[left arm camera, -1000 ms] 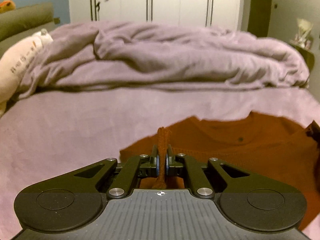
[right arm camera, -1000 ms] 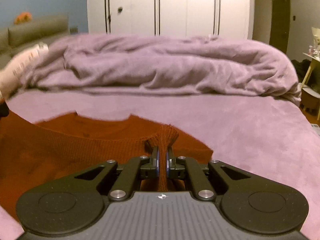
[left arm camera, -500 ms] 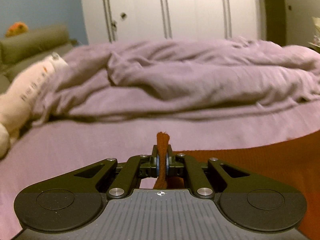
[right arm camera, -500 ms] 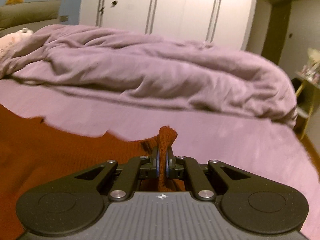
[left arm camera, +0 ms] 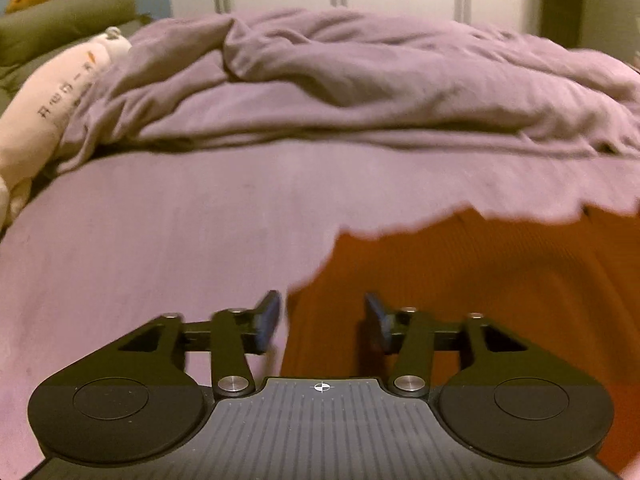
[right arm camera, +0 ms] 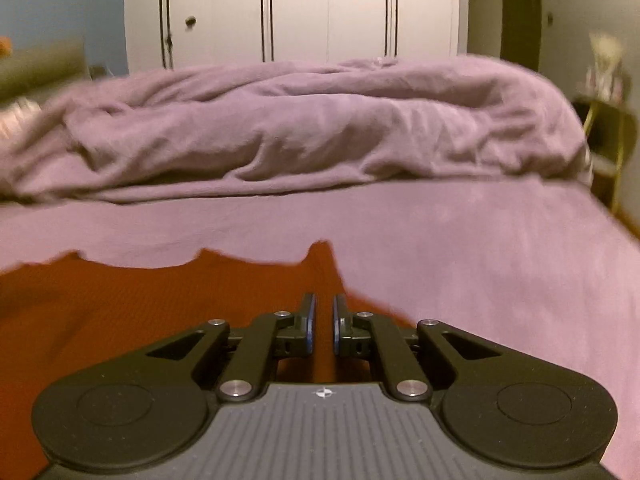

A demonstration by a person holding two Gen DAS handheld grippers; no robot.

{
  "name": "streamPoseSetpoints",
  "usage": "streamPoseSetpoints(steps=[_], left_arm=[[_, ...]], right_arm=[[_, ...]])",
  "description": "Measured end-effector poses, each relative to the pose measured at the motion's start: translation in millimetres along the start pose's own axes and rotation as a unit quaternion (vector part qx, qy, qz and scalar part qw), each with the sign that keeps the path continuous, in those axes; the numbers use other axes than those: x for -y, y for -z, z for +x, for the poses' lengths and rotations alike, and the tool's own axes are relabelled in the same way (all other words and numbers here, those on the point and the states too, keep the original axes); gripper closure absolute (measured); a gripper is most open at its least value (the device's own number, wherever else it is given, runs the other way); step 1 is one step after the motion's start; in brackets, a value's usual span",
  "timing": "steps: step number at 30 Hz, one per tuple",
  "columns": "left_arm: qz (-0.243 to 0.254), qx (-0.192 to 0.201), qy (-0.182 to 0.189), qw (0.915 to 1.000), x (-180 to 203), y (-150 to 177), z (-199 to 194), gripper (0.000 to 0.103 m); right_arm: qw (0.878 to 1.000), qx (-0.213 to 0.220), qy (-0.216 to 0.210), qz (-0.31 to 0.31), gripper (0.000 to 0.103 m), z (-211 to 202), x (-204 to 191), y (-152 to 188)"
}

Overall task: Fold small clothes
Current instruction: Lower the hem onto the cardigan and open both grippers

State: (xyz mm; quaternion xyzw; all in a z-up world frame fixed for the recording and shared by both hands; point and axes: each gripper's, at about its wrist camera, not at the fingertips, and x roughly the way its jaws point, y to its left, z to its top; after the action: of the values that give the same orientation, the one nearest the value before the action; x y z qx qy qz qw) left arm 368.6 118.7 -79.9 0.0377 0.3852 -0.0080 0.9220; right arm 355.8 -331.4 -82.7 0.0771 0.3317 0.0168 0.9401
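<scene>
A wide bed (left arm camera: 168,232) under a mauve sheet fills both views, and one crumpled mauve duvet (left arm camera: 360,80) lies heaped across the upper half of each frame. Behind it, along the top edge, stands one white wardrobe (right arm camera: 296,12) with several doors. One rust-orange knitted garment (left arm camera: 480,280) lies spread flat on the sheet: in the left wrist view it takes up the lower right of the frame, in the right wrist view (right arm camera: 140,300) the lower left, its far edge wavy against the mauve. One long cream plush toy (left arm camera: 48,104) with printed characters rests at the left edge of the left view, beside the duvet. There are two tongs. The left tongs (left arm camera: 323,320), at the bottom centre of their frame, are released and opening, the jaws well apart, one blue pad over the bare sheet and the other over the garment, whose left edge runs between them; neither pad presses on the knit. The right tongs (right arm camera: 322,322), bottom centre of their own frame, are just starting to open, with a narrow gap between the blue pads; orange knit shows through that gap, lying below, and the pads are not clamped on it.
</scene>
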Motion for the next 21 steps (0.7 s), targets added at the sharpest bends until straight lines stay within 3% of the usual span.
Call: streamPoseSetpoints(steps=[5, 9, 13, 16, 20, 21], left_arm=[[0.008, -0.032, 0.034, 0.9989, -7, 55, -44, 0.037], [-0.046, -0.045, 0.055, 0.9964, -16, 74, -57, 0.039], [-0.106, -0.054, 0.093, 0.9885, -22, 78, -60, 0.044], [-0.139, -0.065, 0.113, 0.9817, -25, 79, -50, 0.048], [-0.165, -0.069, 0.129, 0.9755, -25, 78, -39, 0.062], [-0.165, -0.068, 0.129, 0.9754, -24, 77, -38, 0.072]], right_arm=[[0.999, -0.018, -0.032, 0.027, 0.069, -62, 15, 47], [0.999, -0.033, -0.017, 0.023, 0.067, -76, 17, 69], [0.999, -0.03, 0.017, 0.036, 0.065, -77, 24, 63], [0.995, -0.056, 0.001, 0.084, 0.064, -69, 36, 66], [0.991, -0.063, -0.013, 0.114, 0.064, -66, 40, 71], [0.991, -0.065, -0.016, 0.118, 0.064, -66, 40, 72]])
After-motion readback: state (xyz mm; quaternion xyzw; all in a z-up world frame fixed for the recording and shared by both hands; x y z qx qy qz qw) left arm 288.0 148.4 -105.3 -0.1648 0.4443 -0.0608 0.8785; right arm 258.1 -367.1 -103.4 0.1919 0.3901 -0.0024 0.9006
